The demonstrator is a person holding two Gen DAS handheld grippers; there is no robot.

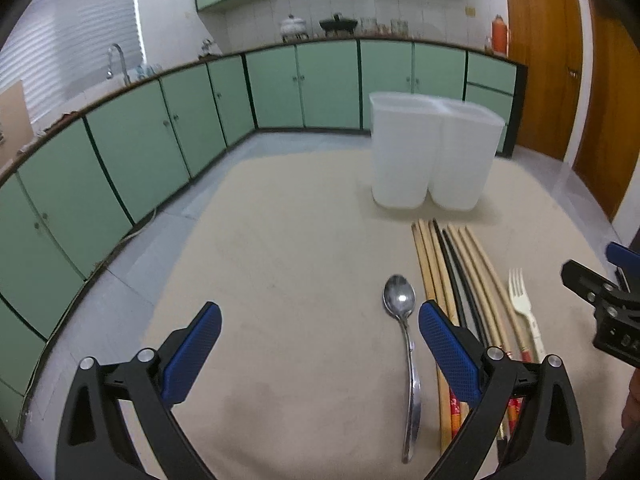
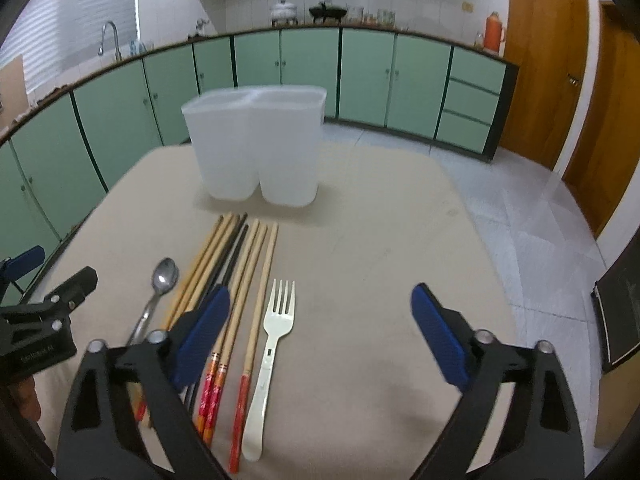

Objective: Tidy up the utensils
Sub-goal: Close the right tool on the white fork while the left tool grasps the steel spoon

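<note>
A white two-compartment plastic holder [image 1: 432, 152] [image 2: 256, 144] stands upright on the beige table. In front of it lie a metal spoon [image 1: 404, 340] [image 2: 154, 300], several wooden and black chopsticks [image 1: 460, 280] [image 2: 240, 276] side by side, and a cream plastic fork [image 1: 524, 312] [image 2: 272, 348]. My left gripper [image 1: 320, 348] is open and empty, hovering left of the spoon. My right gripper [image 2: 320, 340] is open and empty above the table, with the fork just inside its left finger. Each gripper shows at the edge of the other's view.
The table edge [image 1: 192, 224] drops to a tiled floor. Green kitchen cabinets [image 1: 168, 128] run along the back and left. Wooden doors [image 2: 560, 80] stand at the right. A dark board [image 2: 620, 312] leans at the far right.
</note>
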